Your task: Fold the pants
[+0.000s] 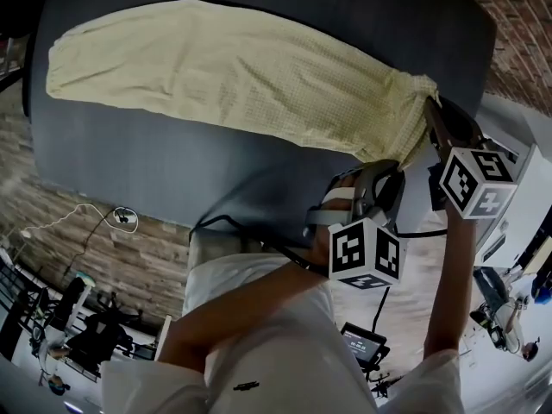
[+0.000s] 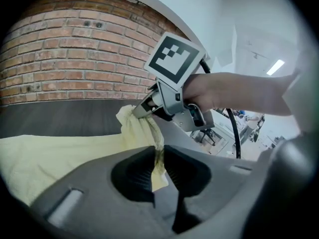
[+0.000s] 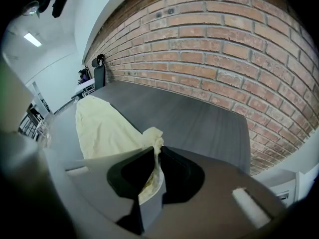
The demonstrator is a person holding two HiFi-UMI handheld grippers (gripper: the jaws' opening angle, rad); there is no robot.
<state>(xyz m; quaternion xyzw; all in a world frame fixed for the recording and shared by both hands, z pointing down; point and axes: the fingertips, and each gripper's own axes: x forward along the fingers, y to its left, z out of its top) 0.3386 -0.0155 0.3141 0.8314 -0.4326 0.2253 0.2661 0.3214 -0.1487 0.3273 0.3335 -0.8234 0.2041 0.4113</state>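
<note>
Dark grey table (image 1: 172, 162), brick wall behind. Pale yellow pants (image 1: 241, 76) lie stretched out across it. Left gripper (image 2: 159, 164) and right gripper (image 3: 155, 162) are each clamped on fabric at the near end, probably the waistband, which is bunched and lifted. No cross fold yet, so the folding is still to do.

Even indoor lighting; bright ceiling strip light (image 2: 275, 66) at upper right; strong fisheye curvature, dark vignetted corners.
</note>
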